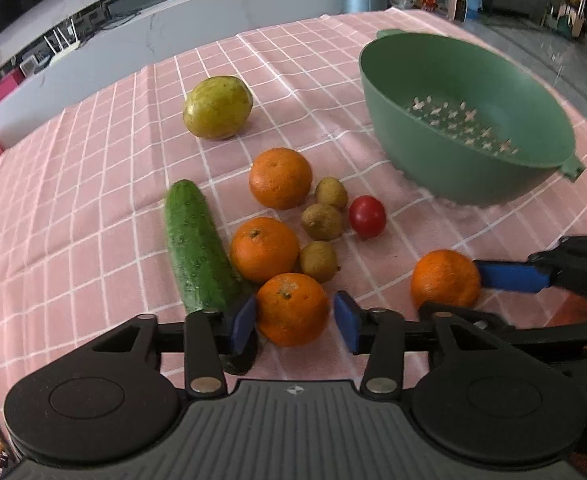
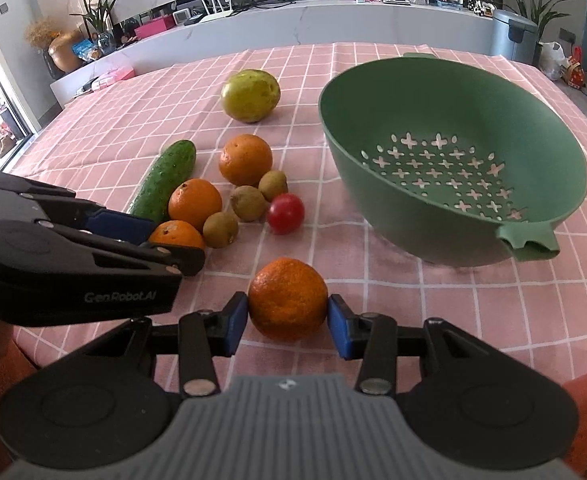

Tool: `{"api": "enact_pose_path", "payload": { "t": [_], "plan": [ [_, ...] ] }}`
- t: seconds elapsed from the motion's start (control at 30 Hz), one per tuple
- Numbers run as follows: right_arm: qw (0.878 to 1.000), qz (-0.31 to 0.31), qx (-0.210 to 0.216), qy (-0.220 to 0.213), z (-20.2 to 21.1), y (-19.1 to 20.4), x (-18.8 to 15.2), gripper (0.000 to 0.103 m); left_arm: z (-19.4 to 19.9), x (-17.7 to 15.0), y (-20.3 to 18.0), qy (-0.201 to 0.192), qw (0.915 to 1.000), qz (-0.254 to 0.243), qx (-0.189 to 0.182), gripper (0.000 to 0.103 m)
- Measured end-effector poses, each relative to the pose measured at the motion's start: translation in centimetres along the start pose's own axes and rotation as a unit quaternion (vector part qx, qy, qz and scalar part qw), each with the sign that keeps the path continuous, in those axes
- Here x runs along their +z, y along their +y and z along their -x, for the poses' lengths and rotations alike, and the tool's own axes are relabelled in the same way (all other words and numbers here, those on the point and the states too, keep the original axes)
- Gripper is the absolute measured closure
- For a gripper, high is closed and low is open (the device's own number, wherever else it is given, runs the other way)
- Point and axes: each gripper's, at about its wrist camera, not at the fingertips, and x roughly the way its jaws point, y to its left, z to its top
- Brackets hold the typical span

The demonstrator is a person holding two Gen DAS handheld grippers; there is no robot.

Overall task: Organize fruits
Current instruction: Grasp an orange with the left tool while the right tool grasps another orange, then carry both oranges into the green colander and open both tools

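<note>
My left gripper (image 1: 293,322) is around an orange (image 1: 292,309) at the near end of the fruit pile; its blue pads flank the fruit, with a small gap on the right. My right gripper (image 2: 287,319) is shut on a separate orange (image 2: 287,298), both pads touching it, near the table's front. That orange also shows in the left wrist view (image 1: 445,278). Two more oranges (image 1: 280,178) (image 1: 264,249), three small brown-green fruits (image 1: 322,221), a red tomato (image 1: 367,216), a cucumber (image 1: 197,246) and a large yellow-green fruit (image 1: 217,107) lie on the cloth. The green colander (image 2: 453,160) is empty.
A pink checked tablecloth (image 2: 473,320) covers the table. The colander stands at the right, its handle (image 2: 529,242) pointing toward me. A grey counter (image 2: 333,16) with small items runs behind the table. The left gripper's body (image 2: 73,256) fills the right wrist view's left side.
</note>
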Motion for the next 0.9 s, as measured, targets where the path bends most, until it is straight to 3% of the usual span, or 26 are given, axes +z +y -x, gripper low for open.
{"api": "enact_pose_path", "payload": {
  "t": [0.13, 0.33, 0.53, 0.9],
  "plan": [
    [1.000, -0.012, 0.005, 0.000, 0.0, -0.3, 0.0, 0.063, 0.1, -0.4, -0.3, -0.012, 0.9999, -0.008, 0.002, 0.059],
    [1.000, -0.008, 0.008, -0.013, 0.8, -0.2, -0.1, 0.064, 1.1, -0.9, 0.9, -0.025, 0.9980, 0.052, -0.025, 0.060],
    [0.999, -0.015, 0.015, -0.030, 2.6, -0.6, -0.1, 0.064, 4.2, -0.9, 0.9, -0.060, 0.9944, 0.075, -0.043, 0.061],
    [0.995, 0.033, -0.021, -0.091, 8.5, -3.1, 3.1, 0.064, 8.4, 4.6, -0.7, -0.119, 0.9841, 0.066, -0.114, 0.061]
  ]
}}
